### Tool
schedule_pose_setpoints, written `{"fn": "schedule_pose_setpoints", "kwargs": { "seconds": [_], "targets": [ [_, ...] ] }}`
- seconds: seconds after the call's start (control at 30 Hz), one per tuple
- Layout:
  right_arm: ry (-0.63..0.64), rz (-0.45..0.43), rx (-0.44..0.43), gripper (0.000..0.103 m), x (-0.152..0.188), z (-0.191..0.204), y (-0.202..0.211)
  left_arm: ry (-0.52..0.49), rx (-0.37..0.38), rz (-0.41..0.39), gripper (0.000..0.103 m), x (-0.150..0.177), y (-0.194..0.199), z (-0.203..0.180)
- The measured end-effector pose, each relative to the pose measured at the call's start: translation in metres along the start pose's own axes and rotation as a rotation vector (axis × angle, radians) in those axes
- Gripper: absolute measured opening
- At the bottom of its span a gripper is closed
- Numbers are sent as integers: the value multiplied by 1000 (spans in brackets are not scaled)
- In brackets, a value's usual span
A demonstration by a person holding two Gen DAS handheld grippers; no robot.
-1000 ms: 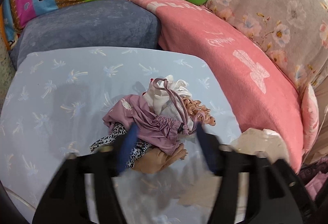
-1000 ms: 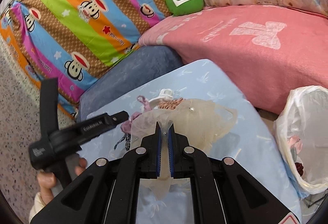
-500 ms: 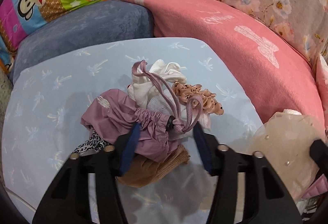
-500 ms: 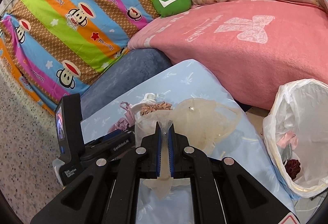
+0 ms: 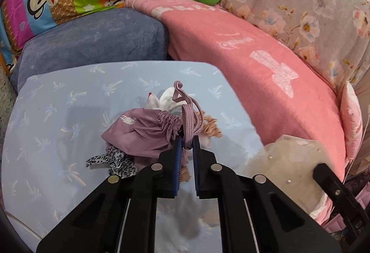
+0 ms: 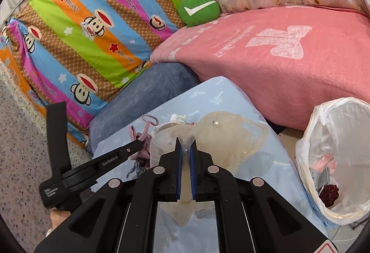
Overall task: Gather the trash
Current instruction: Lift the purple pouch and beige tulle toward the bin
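Observation:
A purple drawstring pouch [image 5: 141, 131] lies in a small heap on the light blue table [image 5: 57, 100], with a leopard-print cloth [image 5: 115, 160], white fabric [image 5: 166, 98] and a tan scrunchie [image 5: 211, 129]. My left gripper [image 5: 186, 140] is shut on the pouch's purple strap [image 5: 187, 123]; it also shows in the right wrist view [image 6: 136, 146]. My right gripper [image 6: 186, 148] is shut on a sheer beige mesh cloth [image 6: 226, 135], held above the table. The cloth also shows in the left wrist view [image 5: 284, 160].
A white-lined trash bin [image 6: 335, 148] with some rubbish inside stands off the table's right edge. A pink blanket [image 6: 277, 49], a grey-blue cushion [image 5: 92, 37], a striped monkey-print pillow [image 6: 92, 21] and a green plush [image 6: 198, 10] ring the table.
My left gripper moved in over the heap and closed on the pouch's strap. My right gripper stayed shut on the mesh cloth, barely moving.

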State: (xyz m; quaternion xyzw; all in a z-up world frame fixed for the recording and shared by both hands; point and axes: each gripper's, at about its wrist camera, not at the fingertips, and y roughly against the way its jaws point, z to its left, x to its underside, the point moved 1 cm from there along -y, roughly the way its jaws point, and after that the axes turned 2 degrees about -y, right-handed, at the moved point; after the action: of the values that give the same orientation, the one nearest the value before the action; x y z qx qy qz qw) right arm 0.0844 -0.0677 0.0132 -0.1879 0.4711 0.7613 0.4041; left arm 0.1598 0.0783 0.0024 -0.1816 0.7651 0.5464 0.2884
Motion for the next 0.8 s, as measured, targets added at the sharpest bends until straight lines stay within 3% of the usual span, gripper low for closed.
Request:
{"fn": "schedule_pose_setpoints", "kwargs": {
  "seconds": [0.33, 0.8],
  "targets": [
    [-8, -73, 6, 6, -15, -11, 39, -44, 84, -55, 9, -8, 31, -39],
    [-62, -174, 107, 6, -32, -62, 88, -161, 236, -86, 9, -11, 53, -121]
  ]
}}
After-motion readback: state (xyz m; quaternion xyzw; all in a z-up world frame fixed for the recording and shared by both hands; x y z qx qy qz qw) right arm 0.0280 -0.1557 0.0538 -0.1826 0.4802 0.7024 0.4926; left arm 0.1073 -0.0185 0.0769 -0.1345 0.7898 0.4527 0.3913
